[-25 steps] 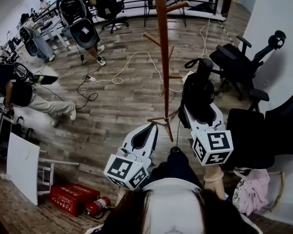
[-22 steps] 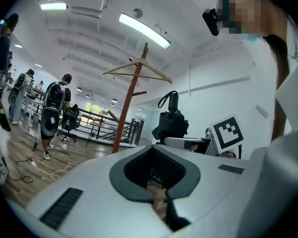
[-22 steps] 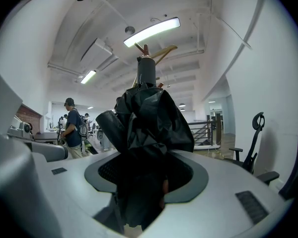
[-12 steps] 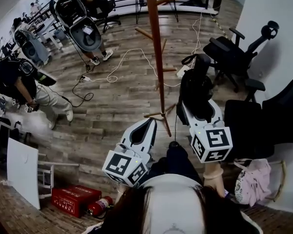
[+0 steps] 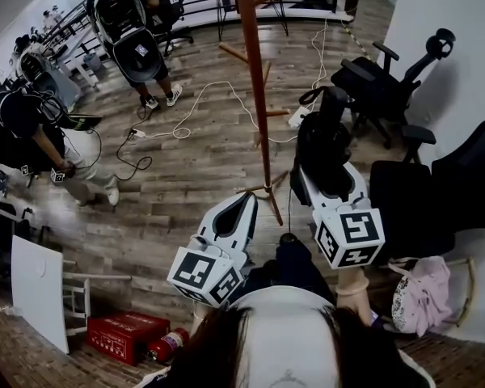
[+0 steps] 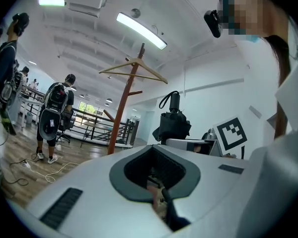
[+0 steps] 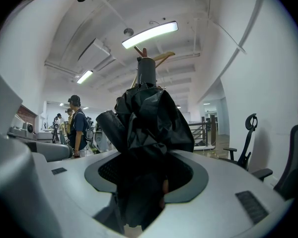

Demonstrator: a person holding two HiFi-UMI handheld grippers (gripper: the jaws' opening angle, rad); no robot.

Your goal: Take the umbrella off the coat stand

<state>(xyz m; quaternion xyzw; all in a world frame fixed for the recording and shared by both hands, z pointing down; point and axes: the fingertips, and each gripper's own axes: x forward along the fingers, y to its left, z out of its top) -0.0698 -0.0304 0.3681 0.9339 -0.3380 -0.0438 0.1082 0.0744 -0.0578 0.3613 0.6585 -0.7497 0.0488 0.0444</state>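
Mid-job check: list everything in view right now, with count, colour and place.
coat stand: one, brown wood, on the floor ahead
umbrella: one, black, folded, in the right gripper, off the coat stand
office chairs: at least three, black, by the wall at right
cable: one, white, across the floor ahead
box: one, red, floor at lower left
fire extinguisher: one, red, beside the box
board: one, white, lower left
cloth: one, pink, lower right
people: at least two, dark tops, left side
left gripper: one, white, jaws together, empty
right gripper: one, white, jaws closed on the umbrella
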